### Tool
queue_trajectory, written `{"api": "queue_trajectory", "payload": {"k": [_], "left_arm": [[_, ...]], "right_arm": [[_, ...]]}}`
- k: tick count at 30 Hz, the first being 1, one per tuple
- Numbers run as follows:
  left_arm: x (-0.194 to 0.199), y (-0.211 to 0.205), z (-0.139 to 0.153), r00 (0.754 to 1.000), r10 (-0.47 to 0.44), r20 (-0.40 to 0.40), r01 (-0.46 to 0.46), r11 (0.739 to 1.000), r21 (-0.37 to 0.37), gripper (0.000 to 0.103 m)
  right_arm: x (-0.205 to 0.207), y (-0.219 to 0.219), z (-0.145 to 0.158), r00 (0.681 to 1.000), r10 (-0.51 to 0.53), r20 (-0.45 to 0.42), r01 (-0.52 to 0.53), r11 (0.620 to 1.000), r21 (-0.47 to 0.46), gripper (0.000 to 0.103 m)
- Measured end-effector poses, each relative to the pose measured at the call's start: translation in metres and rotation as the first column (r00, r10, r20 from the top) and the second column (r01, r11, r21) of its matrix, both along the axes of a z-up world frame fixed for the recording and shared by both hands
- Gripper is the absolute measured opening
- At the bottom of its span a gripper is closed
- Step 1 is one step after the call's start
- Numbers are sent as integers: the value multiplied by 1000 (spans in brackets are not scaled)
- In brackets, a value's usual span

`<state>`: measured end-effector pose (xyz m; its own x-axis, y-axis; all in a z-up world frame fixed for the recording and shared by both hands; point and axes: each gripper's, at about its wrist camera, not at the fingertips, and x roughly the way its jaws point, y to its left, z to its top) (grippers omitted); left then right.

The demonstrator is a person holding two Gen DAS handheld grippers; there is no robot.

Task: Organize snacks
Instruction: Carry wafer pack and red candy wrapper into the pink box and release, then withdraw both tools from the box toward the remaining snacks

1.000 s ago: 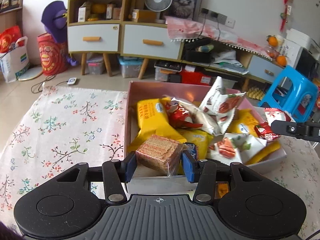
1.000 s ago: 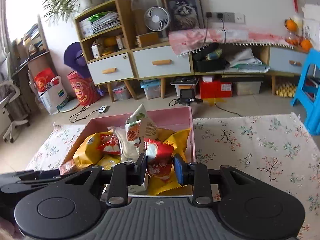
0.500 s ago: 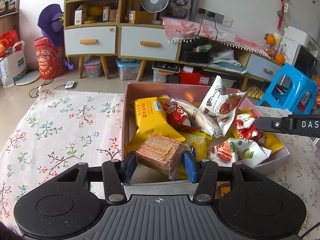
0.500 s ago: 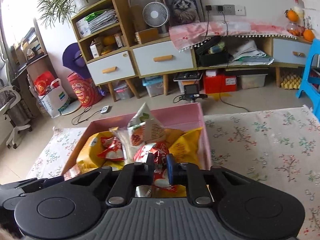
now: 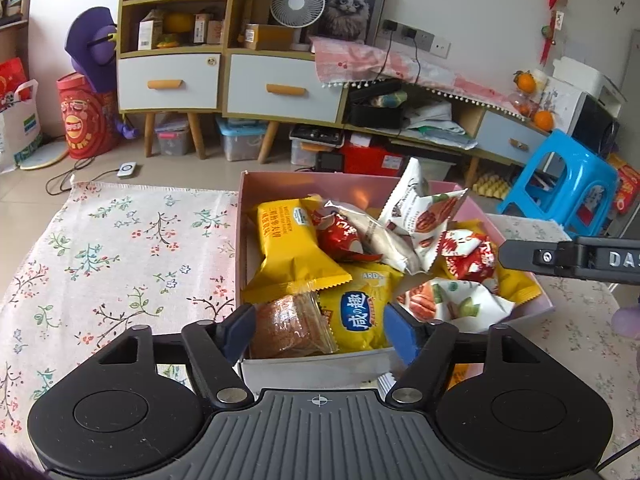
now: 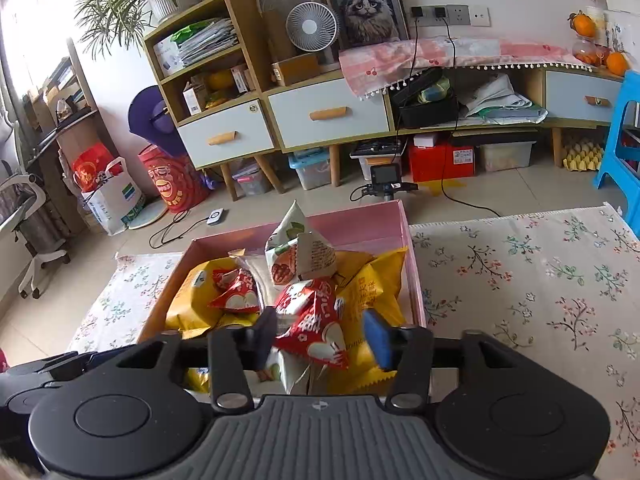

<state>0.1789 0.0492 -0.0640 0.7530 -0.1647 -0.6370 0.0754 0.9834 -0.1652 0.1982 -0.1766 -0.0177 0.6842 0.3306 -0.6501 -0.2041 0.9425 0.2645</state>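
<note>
Pink cardboard forms the snack box (image 5: pixel 400 184) seen from the left wrist, set on a floral tablecloth (image 5: pixel 120 248) and heaped with packets. The left gripper (image 5: pixel 320 334) is held over the box's near wall with its jaws parted wide, having just been opening. A clear-wrapped brown wafer pack (image 5: pixel 290 328) lies between them in the box's near left corner; it is just beside the left pad, possibly touching it, and well clear of the right pad, so it is no longer gripped. A yellow packet with blue lettering (image 5: pixel 360 316) lies next to it, and a larger yellow packet (image 5: pixel 292 248) behind. The other tool's black finger (image 5: pixel 560 258) is seen at the right, above the box's far side.

From the right wrist, the same box (image 6: pixel 360 220) is seen from its other end. The right gripper (image 6: pixel 320 336) is partly open, its jaws having just been opening. A red and white snack packet (image 6: pixel 316 328) lies between the pads on top of the heap; the right pad stands clear of it, while contact at the left pad cannot be told. A white nut packet (image 6: pixel 300 252) stands upright behind it.
</note>
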Motion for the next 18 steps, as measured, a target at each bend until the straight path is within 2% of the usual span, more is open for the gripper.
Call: {"api": "queue_trajectory", "payload": {"k": [1, 4, 10, 18], "left_arm": [[-2, 0, 1, 1000, -3, -1, 3, 1000, -1, 73], [-8, 0, 3, 1000, -16, -2, 16, 1000, 0, 76], [-23, 0, 4, 999, -38, -7, 38, 999, 14, 83], [-43, 7, -5, 998, -52, -30, 53, 997, 55, 94]], "right_arm": [[-2, -1, 1, 1000, 3, -1, -3, 1000, 5, 51], [-11, -4, 2, 1000, 20, -11, -20, 1000, 0, 55], [-33, -7, 6, 998, 64, -23, -65, 997, -36, 77], [-61, -17, 10, 995, 103, 4, -102, 989, -111, 88]]}}
